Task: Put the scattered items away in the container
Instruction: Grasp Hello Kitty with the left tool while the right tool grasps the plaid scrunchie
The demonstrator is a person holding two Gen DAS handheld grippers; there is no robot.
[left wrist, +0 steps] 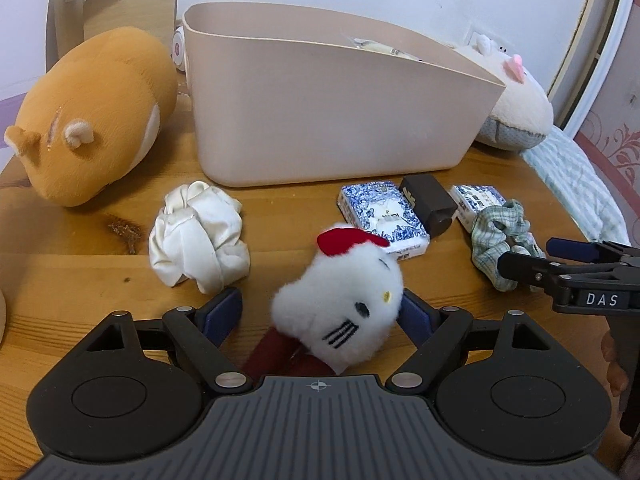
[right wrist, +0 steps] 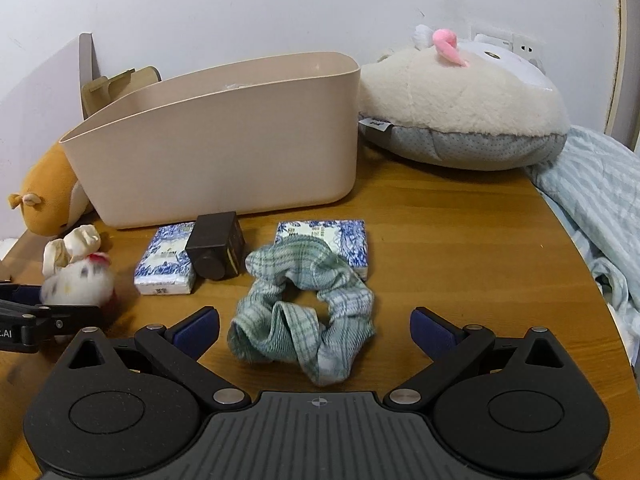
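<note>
A white cat plush (left wrist: 340, 304) with a red bow lies on the wooden table (left wrist: 60, 276) between the fingers of my left gripper (left wrist: 320, 308). The jaws stand wide and the left pad (left wrist: 224, 308) is clear of the plush. A green checked scrunchie (right wrist: 304, 312) lies flat between the spread fingers of my right gripper (right wrist: 316, 326), and neither pad touches it. The beige container (left wrist: 320, 120) stands behind, with something pale inside. Before it lie a crumpled white cloth (left wrist: 200, 236), two blue-and-white tissue packs (right wrist: 164, 264) (right wrist: 340, 240) and a small dark box (right wrist: 216, 248).
An orange plush (left wrist: 92, 116) lies left of the container, a big cream plush (right wrist: 460, 108) to its right. A wooden stand (left wrist: 120, 8) leans at the back wall. Light blue bedding (right wrist: 592, 200) lies past the table's rounded right edge. The right gripper (left wrist: 532, 258) is close beside the left.
</note>
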